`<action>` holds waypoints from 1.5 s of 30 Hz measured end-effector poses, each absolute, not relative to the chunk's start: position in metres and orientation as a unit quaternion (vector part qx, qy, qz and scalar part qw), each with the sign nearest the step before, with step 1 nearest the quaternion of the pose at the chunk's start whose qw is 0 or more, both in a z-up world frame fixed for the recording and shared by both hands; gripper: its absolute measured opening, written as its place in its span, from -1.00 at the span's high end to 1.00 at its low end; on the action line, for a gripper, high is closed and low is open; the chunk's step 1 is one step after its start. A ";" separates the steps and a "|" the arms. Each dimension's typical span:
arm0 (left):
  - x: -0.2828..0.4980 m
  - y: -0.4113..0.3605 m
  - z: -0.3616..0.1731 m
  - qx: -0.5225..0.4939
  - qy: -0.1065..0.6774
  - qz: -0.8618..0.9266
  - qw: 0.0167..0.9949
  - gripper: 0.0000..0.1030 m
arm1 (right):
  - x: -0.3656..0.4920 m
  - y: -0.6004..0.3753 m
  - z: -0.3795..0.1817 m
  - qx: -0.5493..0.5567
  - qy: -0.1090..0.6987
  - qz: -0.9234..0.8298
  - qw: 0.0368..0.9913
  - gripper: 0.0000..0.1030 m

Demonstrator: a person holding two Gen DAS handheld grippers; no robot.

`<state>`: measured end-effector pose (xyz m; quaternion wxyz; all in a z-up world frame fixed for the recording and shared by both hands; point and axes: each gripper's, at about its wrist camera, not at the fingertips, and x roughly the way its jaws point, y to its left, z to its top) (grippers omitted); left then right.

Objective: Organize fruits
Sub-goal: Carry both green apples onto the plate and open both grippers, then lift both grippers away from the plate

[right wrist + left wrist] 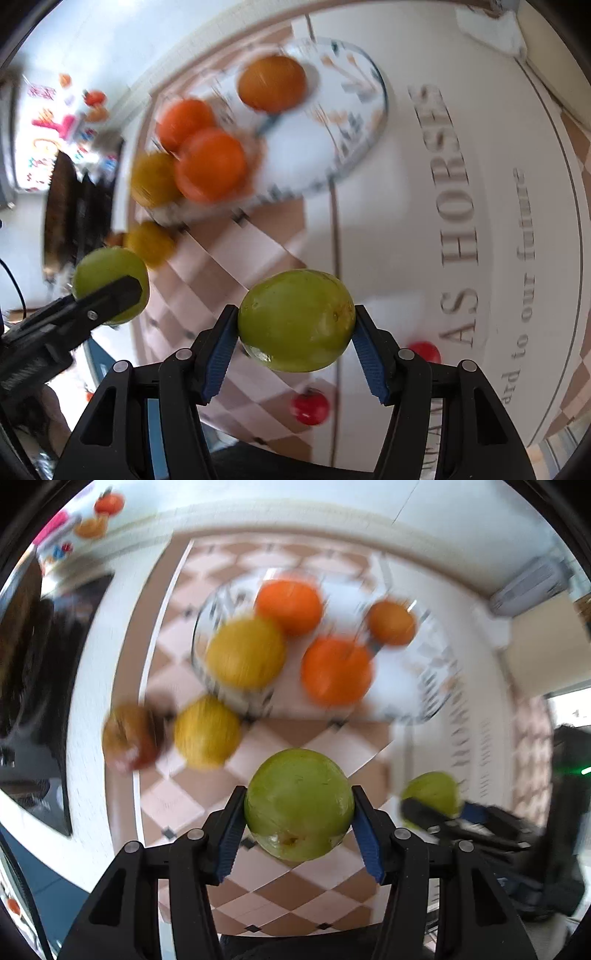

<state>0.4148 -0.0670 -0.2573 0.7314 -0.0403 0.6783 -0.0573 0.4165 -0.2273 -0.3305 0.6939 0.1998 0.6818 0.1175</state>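
My left gripper (299, 812) is shut on a green fruit (299, 805) and holds it above the checkered tablecloth. My right gripper (295, 325) is shut on a second green fruit (295, 319), also in the air. Each gripper shows in the other's view: the right one with its green fruit (432, 794) at the right, the left one with its green fruit (107, 273) at the left. A glass bowl (207, 627) holds an orange (290, 605) and a yellow fruit (245, 651). A second glass bowl (439, 686) holds two oranges (336, 670).
A yellow fruit (207, 731) and a brownish-red fruit (127, 736) lie on the cloth left of the bowls. Two small red fruits (310, 406) lie near the front. The cloth carries printed lettering (458, 214) at the right. Dark objects (33, 672) stand at the left.
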 end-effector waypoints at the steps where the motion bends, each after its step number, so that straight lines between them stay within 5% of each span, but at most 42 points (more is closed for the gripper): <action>1: 0.426 -0.069 -0.246 -0.044 0.674 -0.066 0.735 -0.01 | 0.423 -0.229 -0.325 0.206 0.676 0.120 0.698 -0.23; 9: 0.537 -0.098 -0.230 0.007 0.670 -0.082 0.737 -0.01 | 0.503 -0.250 -0.315 0.209 0.654 0.101 0.720 -0.23; 23: 0.620 -0.144 -0.326 0.073 0.757 -0.076 0.645 -0.01 | 0.543 -0.251 -0.351 0.188 0.693 0.106 0.688 -0.25; 25: 0.620 -0.141 -0.327 0.062 0.762 -0.074 0.640 -0.03 | 0.544 -0.248 -0.352 0.195 0.696 0.111 0.682 -0.46; 29: 0.619 -0.133 -0.316 0.040 0.750 -0.081 0.656 -0.79 | 0.544 -0.245 -0.342 0.187 0.695 0.110 0.686 -0.72; 45: 0.545 -0.063 -0.244 0.025 0.663 -0.008 0.748 -0.79 | 0.504 -0.235 -0.286 0.068 0.653 0.045 0.753 -0.81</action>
